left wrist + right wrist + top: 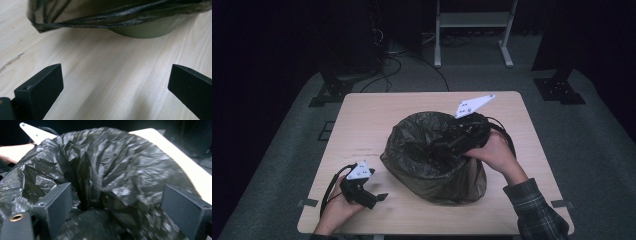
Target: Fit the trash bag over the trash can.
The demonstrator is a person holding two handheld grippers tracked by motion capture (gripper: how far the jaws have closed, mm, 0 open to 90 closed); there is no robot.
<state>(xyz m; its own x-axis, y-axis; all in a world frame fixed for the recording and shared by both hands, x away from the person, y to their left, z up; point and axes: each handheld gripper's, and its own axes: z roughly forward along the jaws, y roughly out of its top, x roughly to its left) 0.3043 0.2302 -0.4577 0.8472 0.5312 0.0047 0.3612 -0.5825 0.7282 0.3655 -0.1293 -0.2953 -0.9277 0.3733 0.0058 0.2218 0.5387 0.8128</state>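
A crumpled black rubbish bag [432, 160] lines a round olive-green bin [147, 30] that stands in the middle of the light wooden table [362, 115]. My right gripper [432, 147] reaches from the right into the bag's mouth; in the right gripper view its jaws [120, 207] stand open over the bag's dark folds [112, 165], with nothing pinched. My left gripper [377, 199] is low over the table's front left, open and empty. In the left gripper view it [116, 85] points along bare wood [112, 65] at the bag's hem [112, 12], apart from it.
Behind the table stands a white metal frame [472, 30] on grey carpet, with black stands [329, 92] at both back corners. The table's front edge [432, 227] runs just below both hands. The left gripper's white plate [32, 132] shows beyond the bag.
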